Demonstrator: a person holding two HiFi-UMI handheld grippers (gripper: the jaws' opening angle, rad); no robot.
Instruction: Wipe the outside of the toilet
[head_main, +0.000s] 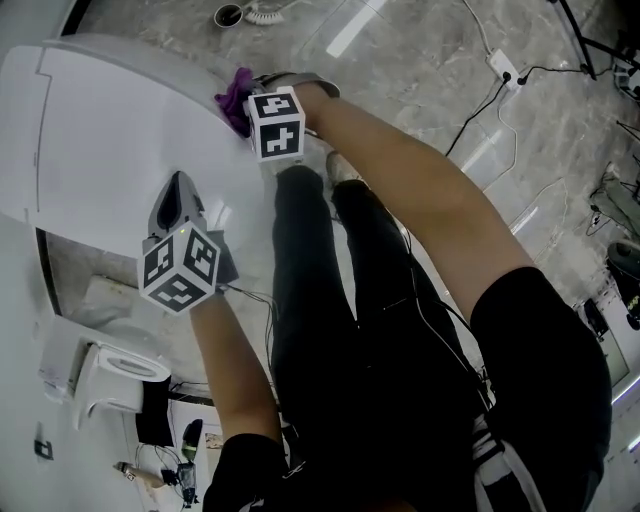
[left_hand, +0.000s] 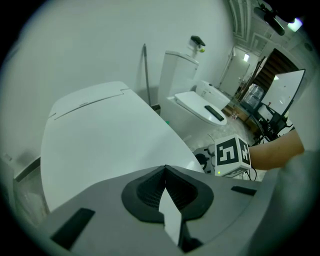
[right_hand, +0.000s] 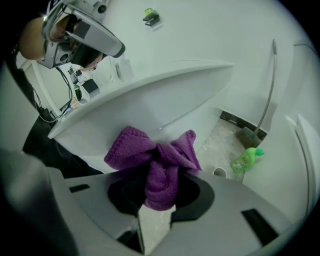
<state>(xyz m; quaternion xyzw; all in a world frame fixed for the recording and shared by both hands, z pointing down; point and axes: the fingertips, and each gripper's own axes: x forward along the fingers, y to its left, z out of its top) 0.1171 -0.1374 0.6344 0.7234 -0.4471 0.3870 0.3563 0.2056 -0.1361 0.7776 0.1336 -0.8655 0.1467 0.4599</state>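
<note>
The white toilet (head_main: 120, 130) fills the upper left of the head view with its lid down. My right gripper (head_main: 248, 108) sits at the lid's right edge, shut on a bunched purple cloth (head_main: 235, 95). In the right gripper view the purple cloth (right_hand: 150, 155) spills out of the gripper (right_hand: 160, 167) just below the toilet's rim (right_hand: 150, 100). My left gripper (head_main: 178, 195) hovers over the near edge of the lid. Seen from the left gripper view, this gripper (left_hand: 164, 172) has its jaws pressed together with nothing between them, above the lid (left_hand: 100, 135).
A second toilet (left_hand: 195, 100) stands further back along the wall. A brush (right_hand: 250, 135), a green bottle (right_hand: 246, 160) and a floor drain (head_main: 228, 15) are beside the toilet. A power strip (head_main: 505, 65) with cables lies on the marble floor. The person's legs (head_main: 310, 300) stand close by.
</note>
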